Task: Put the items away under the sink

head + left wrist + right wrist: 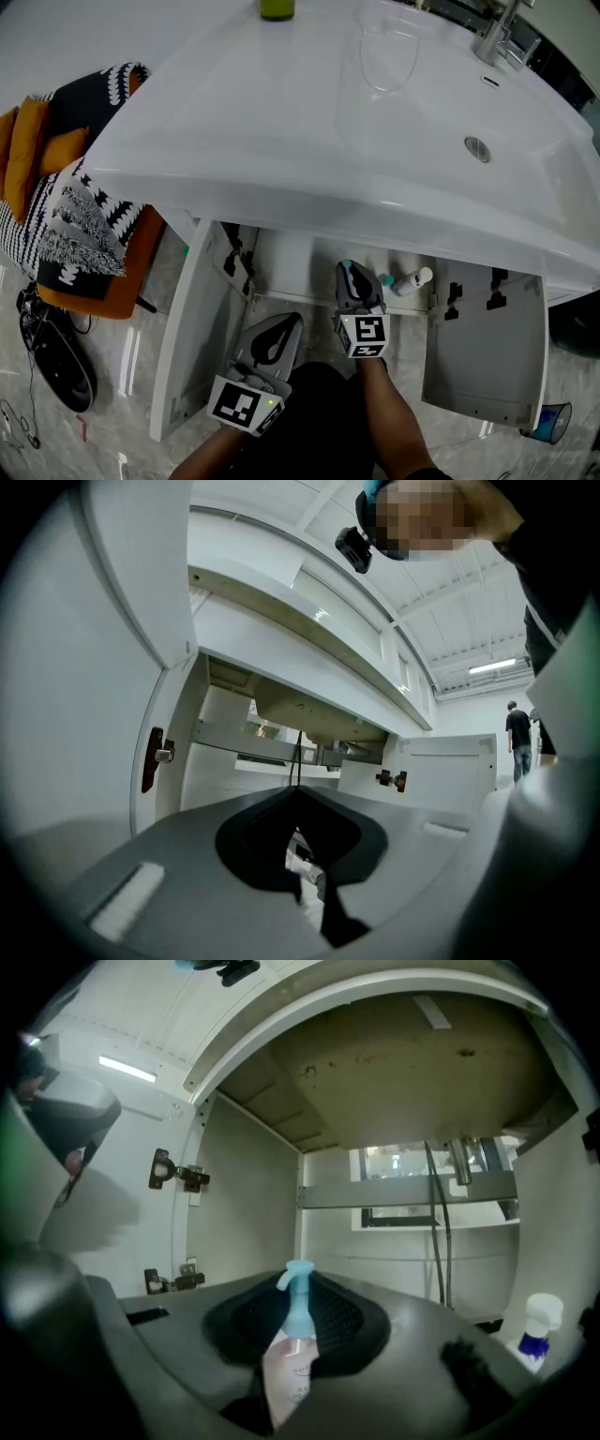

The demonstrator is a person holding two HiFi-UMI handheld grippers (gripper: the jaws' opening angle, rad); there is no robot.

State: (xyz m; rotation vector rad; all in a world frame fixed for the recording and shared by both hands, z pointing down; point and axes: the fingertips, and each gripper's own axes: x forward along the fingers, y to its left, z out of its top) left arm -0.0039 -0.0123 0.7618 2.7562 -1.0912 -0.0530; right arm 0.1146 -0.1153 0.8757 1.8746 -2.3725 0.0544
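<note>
- Forearms rise from the near edge, each ending in a grey plastic gripper with a black-and-white marker cube.
- Right gripper is at the mouth of the cabinet under the sink. Its claw is pinching a pump bottle between ribbed black pads.
- That bottle has a pale, translucent body and a light-blue pump head. It leans slightly, and its spout points left.
- Left gripper hangs nearer and further left, in front of the opening. Its claw tips are pressed together with nothing between them.
- Two smooth white cabinet doors stand swung open, the left door and the right door, with dark metal hinges on their inner faces.
- Inside the cabinet to the right stands a white-capped bottle with a blue label, well apart from the held bottle.
- Thin dark hoses drop from the dull tan underside of the basin at the far right.
- Above lies the glossy white sink top, with a chrome tap at its far right and a green bottle at its far edge.
- Black-and-white patterned cloths over orange cushions are piled to the left of the vanity.
</note>
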